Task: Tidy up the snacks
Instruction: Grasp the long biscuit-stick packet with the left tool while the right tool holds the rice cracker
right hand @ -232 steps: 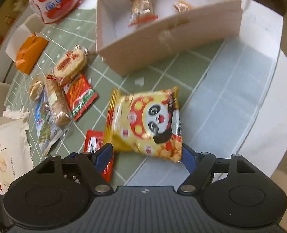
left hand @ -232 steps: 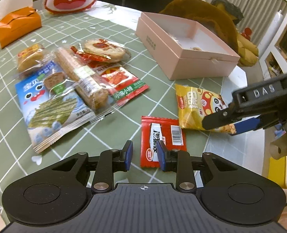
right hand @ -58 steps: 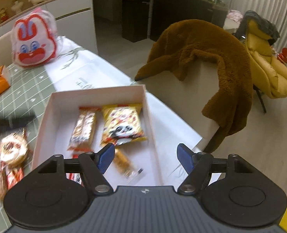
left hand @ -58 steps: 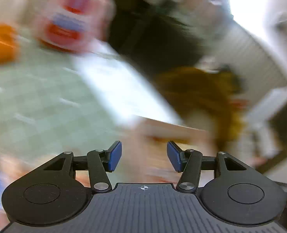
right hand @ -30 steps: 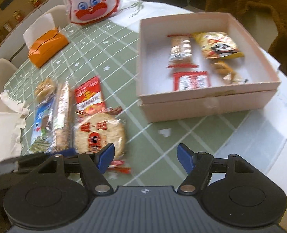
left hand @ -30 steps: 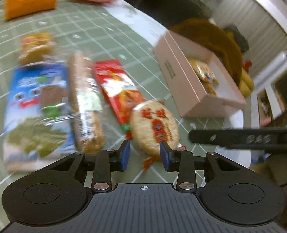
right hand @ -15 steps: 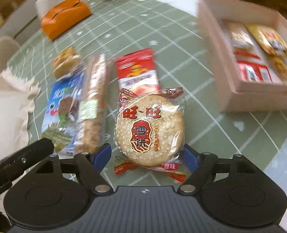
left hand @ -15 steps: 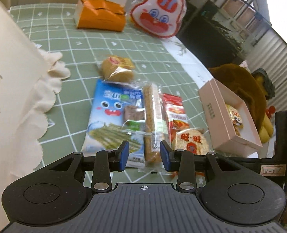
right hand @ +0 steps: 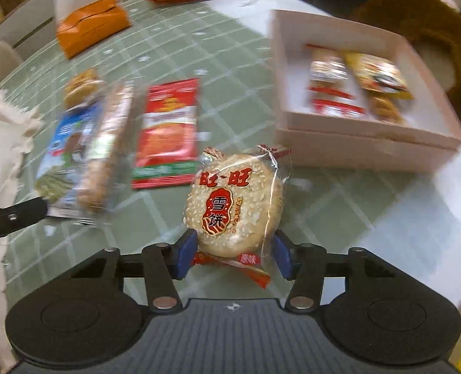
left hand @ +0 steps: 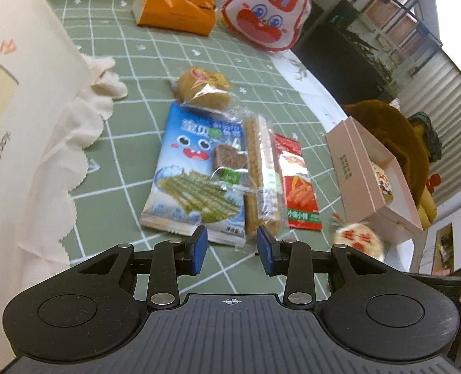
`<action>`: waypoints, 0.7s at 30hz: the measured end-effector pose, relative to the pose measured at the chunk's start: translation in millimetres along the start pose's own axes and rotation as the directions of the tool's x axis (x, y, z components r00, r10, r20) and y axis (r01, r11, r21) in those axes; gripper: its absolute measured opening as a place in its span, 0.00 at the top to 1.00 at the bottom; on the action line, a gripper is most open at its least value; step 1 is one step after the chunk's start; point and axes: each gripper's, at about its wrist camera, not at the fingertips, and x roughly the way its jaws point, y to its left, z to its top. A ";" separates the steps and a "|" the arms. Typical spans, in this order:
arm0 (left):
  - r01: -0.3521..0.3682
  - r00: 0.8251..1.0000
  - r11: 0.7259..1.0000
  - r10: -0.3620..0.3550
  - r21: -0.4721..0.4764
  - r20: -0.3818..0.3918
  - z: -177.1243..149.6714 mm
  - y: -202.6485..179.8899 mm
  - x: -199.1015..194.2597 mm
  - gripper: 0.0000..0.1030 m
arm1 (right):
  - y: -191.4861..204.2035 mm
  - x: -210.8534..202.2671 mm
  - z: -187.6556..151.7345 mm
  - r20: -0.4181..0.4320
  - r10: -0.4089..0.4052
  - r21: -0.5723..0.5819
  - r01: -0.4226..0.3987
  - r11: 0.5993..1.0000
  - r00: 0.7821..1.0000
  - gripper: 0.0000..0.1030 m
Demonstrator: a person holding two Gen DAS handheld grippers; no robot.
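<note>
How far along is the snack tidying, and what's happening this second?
Partly done. The pink box already holds a few packets, among them a yellow panda bag. In hand: the right gripper is closing its jaws around the round rice cracker. Left on the green tablecloth: the blue seaweed pack, long biscuit bar, red packet and small cake. The left gripper holds nothing.

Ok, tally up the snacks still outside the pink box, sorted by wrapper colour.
Blue packet: 1, the seaweed packet
Red packet: 1, the red packet
Clear wrapper: 4, the bun, the brown wafer, the long biscuit bar, the round rice cracker
Total: 6
</note>
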 end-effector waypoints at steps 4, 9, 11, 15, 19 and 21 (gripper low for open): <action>0.001 1.000 1.000 -0.001 -0.001 0.000 0.4 -4.2 3.5 0.62 | -21.9 -4.7 -6.7 0.018 -0.029 0.047 0.028 0.999 0.999 0.50; 0.032 0.999 0.999 -0.033 0.044 0.033 14.9 -28.6 9.9 0.62 | -35.0 -3.8 -14.8 0.017 -0.013 0.049 0.012 0.999 1.000 0.38; 0.007 0.999 0.995 -0.011 0.100 0.035 23.9 -45.9 24.4 0.62 | -38.9 -1.8 -18.5 0.015 -0.013 0.054 0.012 0.998 1.000 0.36; -0.093 0.996 0.972 0.091 0.214 0.016 34.1 -75.4 63.8 0.59 | -42.1 -3.2 -24.3 0.024 -0.027 0.040 0.026 0.999 0.999 0.36; -0.150 0.988 0.943 0.153 0.298 0.016 33.5 -90.4 82.3 0.60 | -45.2 -8.5 -30.7 0.047 -0.046 0.023 0.045 0.999 0.998 0.34; -0.144 0.989 0.941 0.148 0.306 0.010 31.3 -91.1 81.2 0.63 | -46.4 -10.8 -32.6 0.060 -0.048 0.013 0.047 0.999 0.997 0.34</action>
